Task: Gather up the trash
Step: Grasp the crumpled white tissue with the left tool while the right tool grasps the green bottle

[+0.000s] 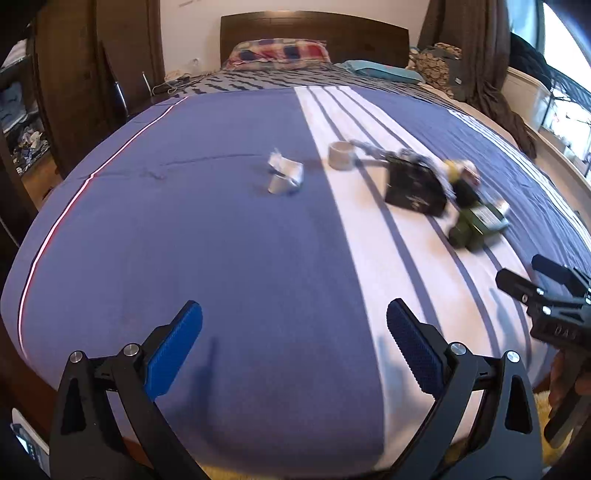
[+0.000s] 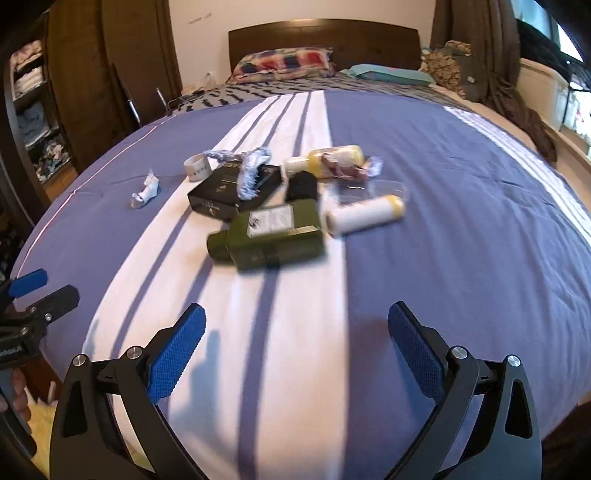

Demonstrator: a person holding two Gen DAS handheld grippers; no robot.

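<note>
Trash lies clustered on a blue and white striped bed cover [image 2: 461, 184]. A dark green bottle [image 2: 269, 236] lies nearest, with a black box [image 2: 229, 195] behind it, a pale blue rope scrap [image 2: 251, 170] on the box, a white tape ring [image 2: 197, 167], a crumpled white wrapper [image 2: 146, 194], two white and yellow bottles [image 2: 364, 214] [image 2: 325, 160] and a clear plastic wrapper [image 2: 373, 186]. My right gripper [image 2: 295, 332] hovers open and empty, short of the green bottle. My left gripper [image 1: 293, 328] is open and empty above bare cover, the wrapper [image 1: 286, 177] far ahead.
A wooden headboard [image 1: 314, 35] and pillows [image 1: 280, 53] stand at the far end. A dark wardrobe [image 1: 92, 74] lies left, curtains [image 2: 480, 44] and a window ledge [image 1: 528, 99] right. The right gripper's body [image 1: 554, 306] shows at the left view's right edge.
</note>
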